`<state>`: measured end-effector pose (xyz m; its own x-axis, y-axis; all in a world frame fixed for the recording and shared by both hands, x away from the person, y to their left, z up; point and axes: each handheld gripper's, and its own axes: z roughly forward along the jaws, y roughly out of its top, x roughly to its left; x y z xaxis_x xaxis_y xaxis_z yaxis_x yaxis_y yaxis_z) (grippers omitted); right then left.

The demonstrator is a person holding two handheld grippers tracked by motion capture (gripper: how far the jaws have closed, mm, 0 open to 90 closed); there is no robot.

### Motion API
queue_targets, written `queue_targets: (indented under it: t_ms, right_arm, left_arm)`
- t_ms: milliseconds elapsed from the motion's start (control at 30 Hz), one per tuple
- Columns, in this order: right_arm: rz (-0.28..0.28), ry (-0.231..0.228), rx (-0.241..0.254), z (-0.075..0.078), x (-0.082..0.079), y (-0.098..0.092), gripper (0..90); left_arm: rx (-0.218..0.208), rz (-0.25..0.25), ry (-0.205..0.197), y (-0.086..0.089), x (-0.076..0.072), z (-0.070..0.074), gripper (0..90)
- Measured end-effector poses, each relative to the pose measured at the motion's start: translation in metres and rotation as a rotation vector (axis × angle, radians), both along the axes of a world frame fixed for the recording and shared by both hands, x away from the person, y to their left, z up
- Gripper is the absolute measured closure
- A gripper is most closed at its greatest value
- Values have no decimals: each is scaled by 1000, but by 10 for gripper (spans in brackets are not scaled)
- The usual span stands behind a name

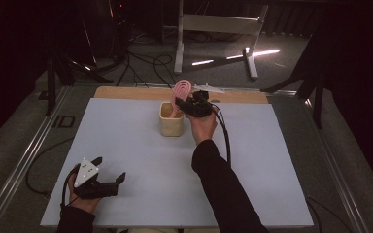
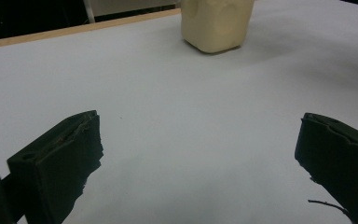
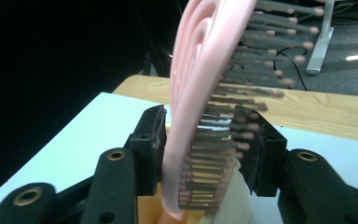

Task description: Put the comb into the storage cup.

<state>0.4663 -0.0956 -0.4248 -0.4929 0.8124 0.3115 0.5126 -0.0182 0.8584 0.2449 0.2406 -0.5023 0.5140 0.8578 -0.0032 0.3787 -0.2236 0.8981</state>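
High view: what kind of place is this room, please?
Probably a recording studio or lab: a white-covered table stands among dark curtains, cables run over the grey floor, and a person works with handheld claws beside a cream cup holding a pink hairbrush.

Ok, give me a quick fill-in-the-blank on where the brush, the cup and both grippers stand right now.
1. The pink plastic hairbrush has its handle inside the cream square ____.
2. The right gripper has its jaws closed on the ____.
3. The left gripper rests with its jaws ____.
4. The cream square cup stands ____ on the white table.

Missing: cup; hairbrush; open; upright
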Motion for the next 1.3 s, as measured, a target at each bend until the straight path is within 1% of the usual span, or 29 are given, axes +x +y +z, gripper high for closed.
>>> queue_targets:
  t_ms: [100,167,300,433,500,633,667,833,900,1000,1133,1300]
  right_arm:
    - [2,-9,-27,0,-1,0,523]
    - [8,-10,-34,-1,-1,1,507]
    - [10,-10,-36,-1,-1,1,455]
    - [13,-12,-50,-1,-1,2,421]
    - [13,-11,-58,0,-2,2,390]
    - [15,-10,-59,0,-2,1,362]
    - [13,-10,-59,1,-3,1,335]
    - [20,-23,-105,3,-5,1,228]
    - [34,-27,-112,3,-6,1,183]
    - [46,-44,-145,3,-8,2,135]
    - [57,-44,-158,1,-10,0,108]
    - [54,-35,-152,-3,-11,-5,89]
  left_arm:
    - [2,-1,0,0,0,0,11]
    - [3,-2,2,-1,0,0,11]
    - [4,-2,2,-1,0,-1,11]
    - [7,-3,3,-1,0,-1,11]
    - [9,-5,3,-1,0,-1,11]
    - [10,-5,4,-2,0,-1,10]
    - [10,-5,4,-2,0,-1,11]
    - [10,-5,5,-2,0,-1,11]
    - [13,-4,6,-3,0,-1,11]
    - [13,-3,5,-2,0,-1,11]
    - [11,-4,5,-3,0,-2,10]
    - [10,-3,4,-2,0,-1,11]
